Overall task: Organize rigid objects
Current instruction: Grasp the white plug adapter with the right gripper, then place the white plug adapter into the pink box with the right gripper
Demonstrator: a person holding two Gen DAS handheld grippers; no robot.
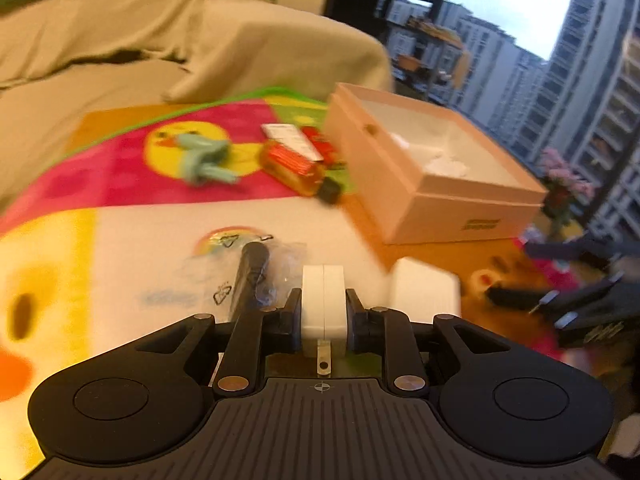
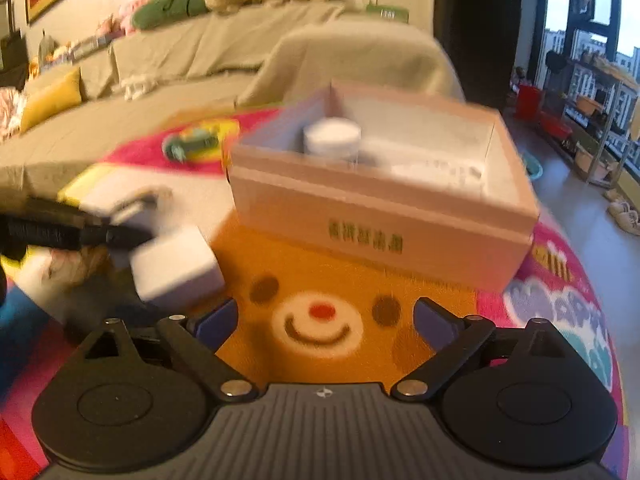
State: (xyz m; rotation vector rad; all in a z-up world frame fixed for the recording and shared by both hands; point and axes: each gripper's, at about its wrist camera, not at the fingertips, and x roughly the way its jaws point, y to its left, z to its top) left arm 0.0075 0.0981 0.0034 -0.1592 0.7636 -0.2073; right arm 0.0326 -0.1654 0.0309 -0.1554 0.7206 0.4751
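My left gripper [image 1: 323, 300] is shut on a flat white adapter-like block [image 1: 323, 280], held upright between the pads over the colourful play mat [image 1: 120, 184]. An open pink cardboard box [image 1: 432, 200] stands ahead to the right; a round white jar [image 2: 332, 140] and other white items lie inside it. My right gripper [image 2: 326, 316] hangs open over the bear face on the mat, with nothing between its fingers, just in front of the box [image 2: 380, 232]. In the right wrist view, the left gripper [image 2: 60, 228] appears blurred at the left.
On the mat lie a small white box [image 1: 424, 292], a black item in a clear bag [image 1: 252, 280], an amber bottle with a red label [image 1: 296, 168], a teal toy [image 1: 204, 156] and a red pack [image 1: 320, 140]. A covered sofa [image 2: 200, 52] runs behind.
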